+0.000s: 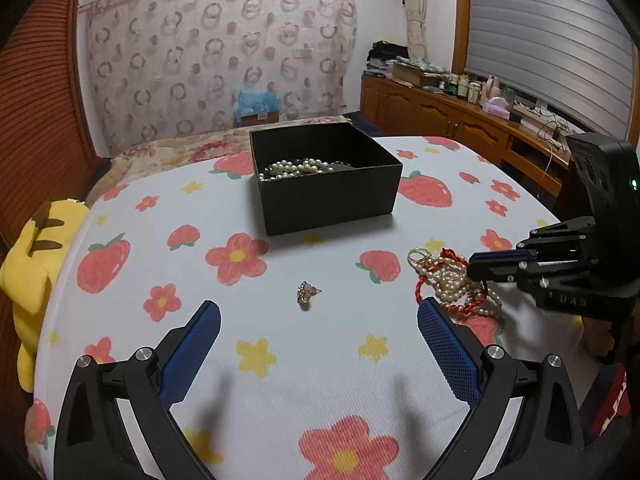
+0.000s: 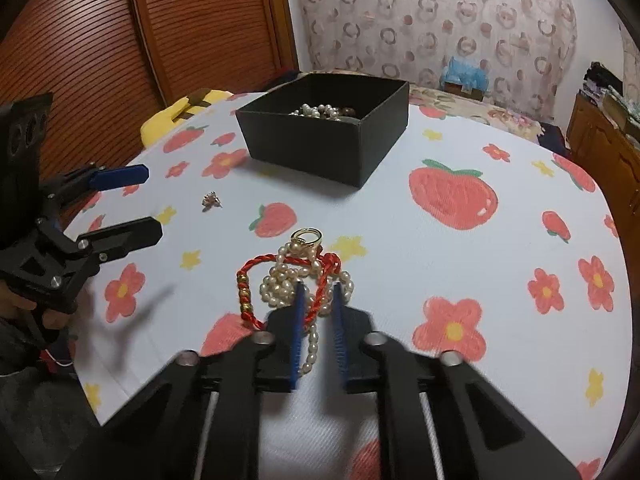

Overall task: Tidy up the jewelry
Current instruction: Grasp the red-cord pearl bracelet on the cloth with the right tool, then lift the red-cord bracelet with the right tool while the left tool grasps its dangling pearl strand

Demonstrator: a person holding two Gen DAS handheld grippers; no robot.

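Observation:
A black open box [image 1: 328, 184] [image 2: 332, 132] with pearl strands inside stands on the flowered cloth. A small gold trinket [image 1: 306, 293] [image 2: 211, 200] lies on the cloth just ahead of my open, empty left gripper [image 1: 318, 322] [image 2: 150, 204]. A pile of pearls [image 1: 452, 280] [image 2: 280, 284], a red cord bracelet [image 2: 320, 300] and a gold ring [image 1: 418, 257] [image 2: 306, 237] lies at right. My right gripper [image 2: 318, 286] [image 1: 474, 266] sits low over this pile, jaws nearly closed around the red cord and a pearl strand.
A yellow plush toy [image 1: 32, 264] [image 2: 176, 114] lies at the table's left edge. A wooden sideboard [image 1: 460, 120] with clutter stands at right, a slatted wooden door [image 2: 160, 32] at left.

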